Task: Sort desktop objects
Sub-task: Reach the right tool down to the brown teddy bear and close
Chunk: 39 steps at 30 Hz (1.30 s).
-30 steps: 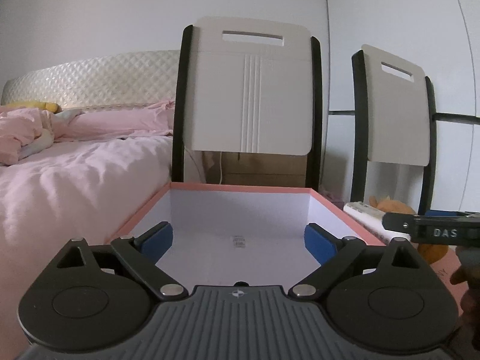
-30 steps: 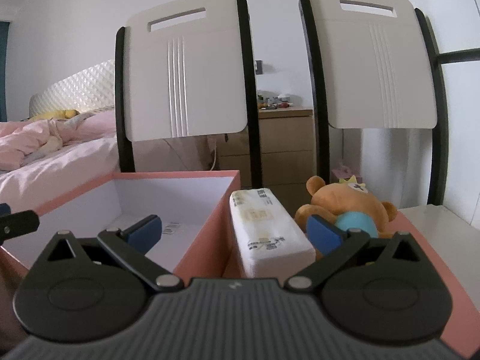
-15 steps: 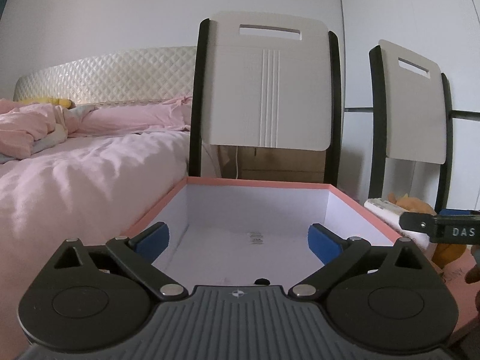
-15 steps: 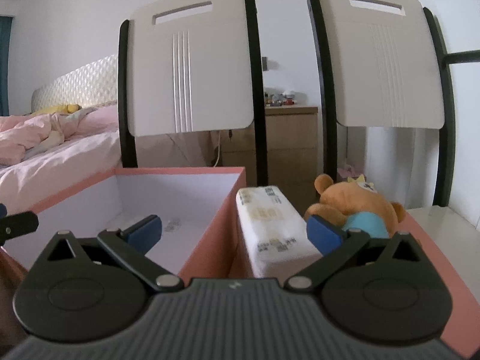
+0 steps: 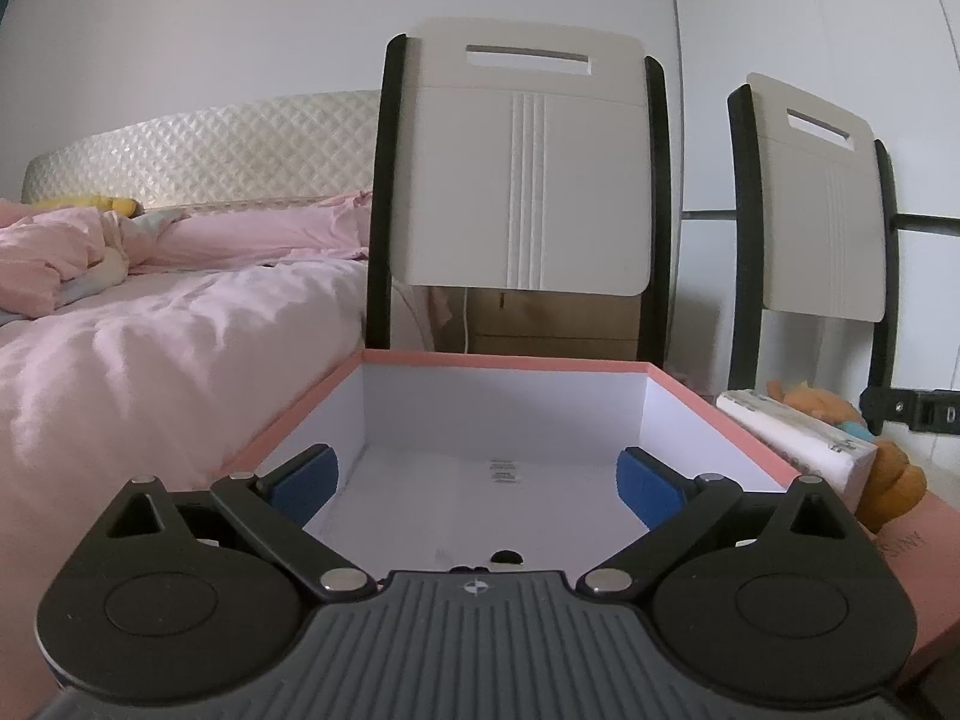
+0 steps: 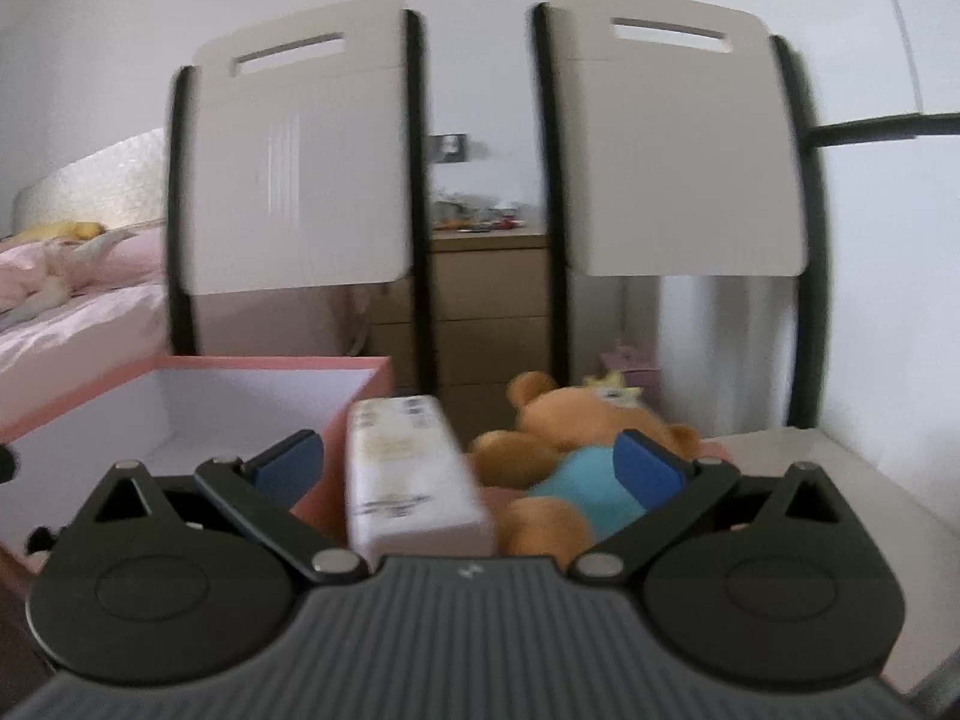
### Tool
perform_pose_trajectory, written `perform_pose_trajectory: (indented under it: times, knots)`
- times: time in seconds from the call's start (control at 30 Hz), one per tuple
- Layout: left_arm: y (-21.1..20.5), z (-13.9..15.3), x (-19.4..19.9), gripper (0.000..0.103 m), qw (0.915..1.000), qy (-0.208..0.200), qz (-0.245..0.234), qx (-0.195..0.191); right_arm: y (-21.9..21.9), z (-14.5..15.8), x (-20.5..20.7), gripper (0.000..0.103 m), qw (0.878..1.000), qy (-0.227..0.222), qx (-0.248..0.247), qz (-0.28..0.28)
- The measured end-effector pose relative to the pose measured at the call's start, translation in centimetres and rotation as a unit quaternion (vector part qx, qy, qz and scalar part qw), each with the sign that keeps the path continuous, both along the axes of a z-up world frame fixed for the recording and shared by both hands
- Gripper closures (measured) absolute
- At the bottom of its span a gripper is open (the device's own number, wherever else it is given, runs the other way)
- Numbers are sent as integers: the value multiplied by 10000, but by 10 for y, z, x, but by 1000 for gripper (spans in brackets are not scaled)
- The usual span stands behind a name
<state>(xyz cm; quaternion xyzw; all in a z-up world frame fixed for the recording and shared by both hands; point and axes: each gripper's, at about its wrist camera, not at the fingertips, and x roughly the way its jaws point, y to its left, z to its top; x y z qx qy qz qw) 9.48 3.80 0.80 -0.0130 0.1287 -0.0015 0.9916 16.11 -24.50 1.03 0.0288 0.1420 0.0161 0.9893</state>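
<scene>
Left gripper (image 5: 477,483) hangs over the near edge of the pink cardboard box with white inner walls (image 5: 708,405), jaws spread wide and gripping nothing, 1 blue pad (image 5: 303,480) on each side of the box's open mouth. Inside, the white floor shows only a small printed label (image 5: 503,471) and a dark spot close to the gripper body. Nothing sits between the pads.

Over on the right, the right gripper (image 6: 468,462) is also released, jaws wide apart and empty. The right wrist view is smeared with motion blur. Straight ahead of it lies the white rectangular tissue pack with printed wrapper (image 6: 408,468), lying lengthwise just beside the outer right wall of the pink box (image 6: 270,363). Just right of the pack lies the orange plush bear in a light blue shirt (image 6: 576,450), on its back; the right blue pad (image 6: 645,465) overlaps its body in the picture, and contact cannot be told. Both things rest on a pink surface (image 5: 918,534) outside the box.

From the left wrist view the pack (image 5: 792,438) and the bear (image 5: 894,480) show past the box's right wall, with part of a black device (image 5: 912,411) poking in at the frame edge.

Behind: 2 cream chair backs with black frames (image 5: 528,180) (image 5: 822,222), a wooden drawer unit (image 6: 489,300), and a bed with pink bedding (image 5: 150,348) at left.
</scene>
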Motion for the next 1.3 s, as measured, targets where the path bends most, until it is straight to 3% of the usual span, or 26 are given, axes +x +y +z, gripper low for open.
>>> perform_pose_trajectory:
  times: [0.23,0.37,0.5,0.83,1.0,1.07,1.3]
  knots:
    - [3,-2,3,3,9999,74,22,-121,-39,-1,29,0,9972,198,321,-646]
    - [5,-2,4,3,9997,105,63,-195,-55,-11,75,0,9925,825,655,-620]
    - [3,-2,5,3,9997,127,58,-210,-66,-27,109,0,9764,1486,1420,-656]
    - [5,-3,6,3,9995,176,102,-241,-53,-25,99,1,9800,1459,1109,-770]
    - [7,-2,8,3,9994,193,109,-248,-61,-19,88,17,9800,1403,1173,-789]
    - [7,-2,8,3,9995,202,102,-226,-63,-23,87,36,9774,1538,1253,-728]
    - [3,-4,8,3,9996,219,86,-164,-73,-32,86,33,9695,1770,1588,-592]
